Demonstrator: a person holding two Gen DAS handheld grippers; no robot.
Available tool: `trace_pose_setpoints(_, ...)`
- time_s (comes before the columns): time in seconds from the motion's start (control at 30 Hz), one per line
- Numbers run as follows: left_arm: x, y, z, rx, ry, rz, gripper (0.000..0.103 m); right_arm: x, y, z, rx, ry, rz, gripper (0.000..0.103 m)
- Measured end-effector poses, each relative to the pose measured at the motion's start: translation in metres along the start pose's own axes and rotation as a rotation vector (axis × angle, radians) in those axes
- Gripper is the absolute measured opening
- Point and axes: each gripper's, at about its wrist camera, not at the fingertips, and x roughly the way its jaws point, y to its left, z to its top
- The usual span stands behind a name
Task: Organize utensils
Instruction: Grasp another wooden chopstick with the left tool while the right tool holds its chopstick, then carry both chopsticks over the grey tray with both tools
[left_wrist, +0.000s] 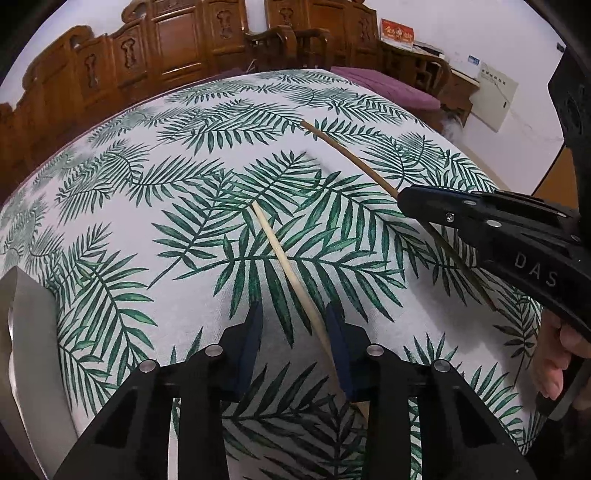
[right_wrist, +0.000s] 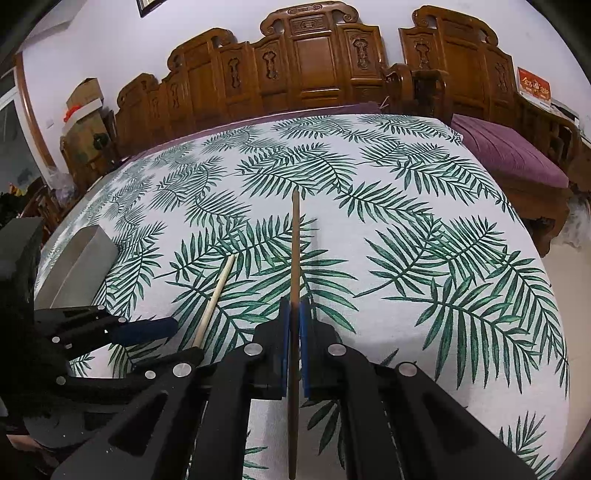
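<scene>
- While the right gripper (right_wrist: 294, 314) pinched the dark brown wooden chopstick (right_wrist: 295, 251) between its blue pads, the stick ran straight ahead along the fingers, its far end out over the leaf-printed white tablecloth (right_wrist: 424, 206) and its near end trailing back under the gripper body.
- From the left wrist view, that same dark chopstick (left_wrist: 347, 151) slanted across the upper right, with the right gripper (left_wrist: 404, 201) closed around its middle.
- The pale, light-wood chopstick (left_wrist: 284, 262) lay flat on the cloth, directly ahead of the left gripper (left_wrist: 294, 314), its long axis running from between the fingers away and slightly leftward.
- The left gripper's jaws stood spread, with the pale stick passing close beside the right-hand pad (left_wrist: 338, 332) rather than centred in the gap; whether it touched that pad could not be told.
- The left gripper was plainly the nearer one to the pale stick, so the coming pick would, by my judgement, turn on closing across the stick's width.
- A grey rectangular container (right_wrist: 79, 262) sat at the table's left edge, just beyond the left gripper (right_wrist: 147, 332) and probably the place for both sticks.
- Count: two chopsticks, one dark and one pale; one grey container; two grippers.
</scene>
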Motion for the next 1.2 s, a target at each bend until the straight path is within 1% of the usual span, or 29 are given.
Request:
trace_pose_setpoints(0.03,0.0,0.0,0.0,-0.002,-0.001,0.008,0.026,0.0,0.0,0.0,0.0,0.0,0.0,0.006)
trace_pose_setpoints(0.1,0.001,0.001,0.002,-0.012,0.004,0.002,0.015,-0.001,0.001,0.0,0.0,-0.003,0.001,0.006)
trace_pose_setpoints(0.2,0.001,0.001,0.003,-0.005,0.009,-0.002,0.005,-0.001,0.001,0.001,-0.001,-0.005,0.002,0.006)
trace_pose_setpoints(0.5,-0.011,0.016,-0.007,-0.016,0.013,-0.002,0.004,0.001,0.007,0.001,-0.015,0.004,0.006,0.006)
trace_pose_setpoints(1.0,-0.073,0.065,-0.027,-0.059,-0.043,0.05,0.004,0.007,0.04,-0.005,-0.084,0.03,0.002,0.006)
trace_pose_setpoints(1.2,-0.092,0.079,-0.033,-0.073,-0.065,0.064,0.004,0.011,0.05,-0.01,-0.1,0.047,0.0,0.006)
